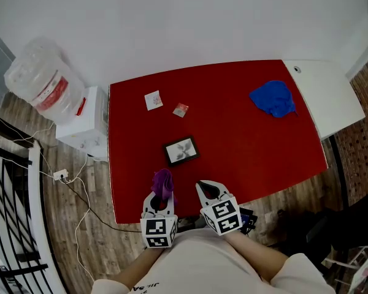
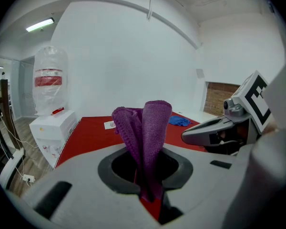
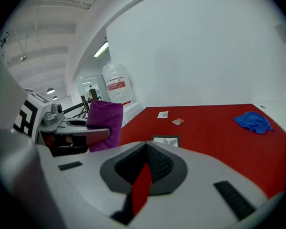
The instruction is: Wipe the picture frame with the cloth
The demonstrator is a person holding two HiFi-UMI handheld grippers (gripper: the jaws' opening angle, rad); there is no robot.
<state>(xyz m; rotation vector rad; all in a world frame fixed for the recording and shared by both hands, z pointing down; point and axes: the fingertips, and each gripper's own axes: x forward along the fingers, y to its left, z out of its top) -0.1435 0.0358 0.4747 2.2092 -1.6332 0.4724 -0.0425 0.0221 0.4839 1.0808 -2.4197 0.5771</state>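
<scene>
Grips the purple cloth [image 2: 150, 128] in the left gripper [image 1: 161, 194], jaws clamped on its lower part, with the folds standing up above them. Holds the right gripper [image 1: 208, 188] beside it with jaws brought together and empty, only a thin sliver of red showing through. Hovers both over the near edge of the red table [image 1: 251, 155]. Faces the picture frame [image 1: 181, 151], lying flat on the table just beyond the tips and touched by neither. Finds a white card [image 1: 153, 100] and a small reddish packet [image 1: 181, 109] farther back, near each other. Finds a crumpled blue cloth [image 1: 273, 98] toward the far right corner, well apart from the frame. Sees, left of the table, a white dispenser [image 1: 86, 127] carrying an upturned clear water jug [image 1: 44, 84]; cannot tell how full.
</scene>
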